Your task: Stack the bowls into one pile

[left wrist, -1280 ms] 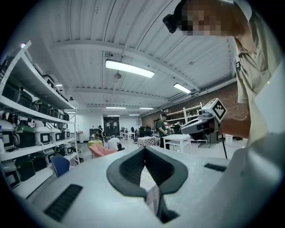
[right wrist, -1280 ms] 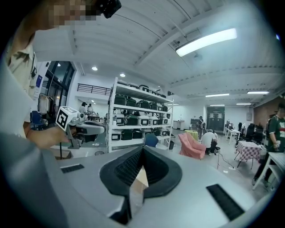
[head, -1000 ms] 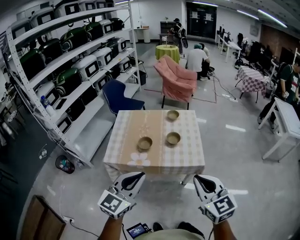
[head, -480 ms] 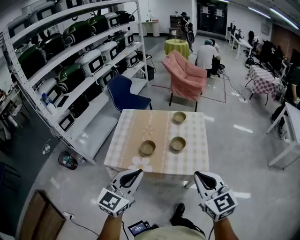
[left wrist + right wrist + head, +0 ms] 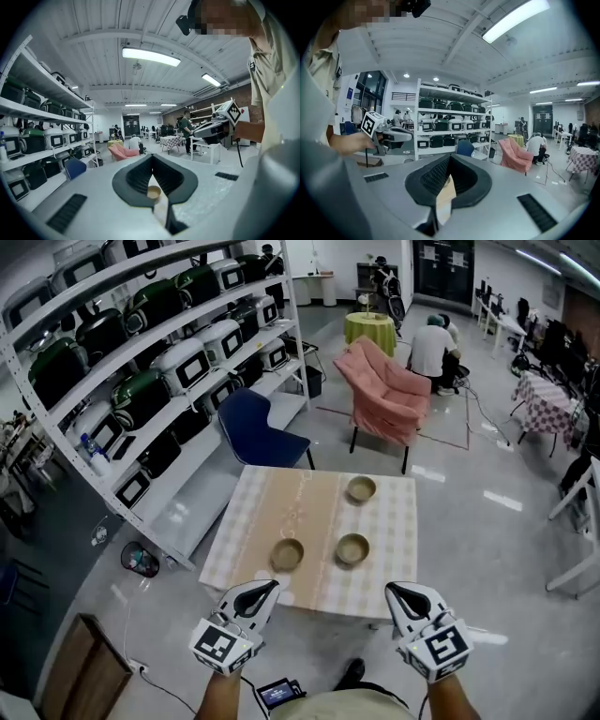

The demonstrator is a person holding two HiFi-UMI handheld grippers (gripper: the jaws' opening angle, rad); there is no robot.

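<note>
Three tan bowls stand apart on a square table (image 5: pixel 253 507) with a checked cloth: one at the near left (image 5: pixel 287 554), one at the near right (image 5: pixel 352 548), one at the far right (image 5: pixel 361 488). My left gripper (image 5: pixel 269 588) and right gripper (image 5: pixel 394 590) hover side by side short of the table's near edge, both shut and holding nothing. In the left gripper view the shut jaws (image 5: pixel 152 169) frame one bowl (image 5: pixel 153 191) in the notch below their tips. In the right gripper view only cloth (image 5: pixel 446 194) shows below the shut jaws (image 5: pixel 449 163).
A long white shelf rack (image 5: pixel 141 381) of appliances runs along the left. A blue chair (image 5: pixel 253 432) and a pink armchair (image 5: pixel 389 395) stand beyond the table. A dark bin (image 5: pixel 139 560) sits on the floor at the left. People are at the far end of the room.
Both grippers and my view have moved forward towards the table, whose near edge now lies close to the jaw tips. The bowls have stayed in place. Both grippers stayed shut.
</note>
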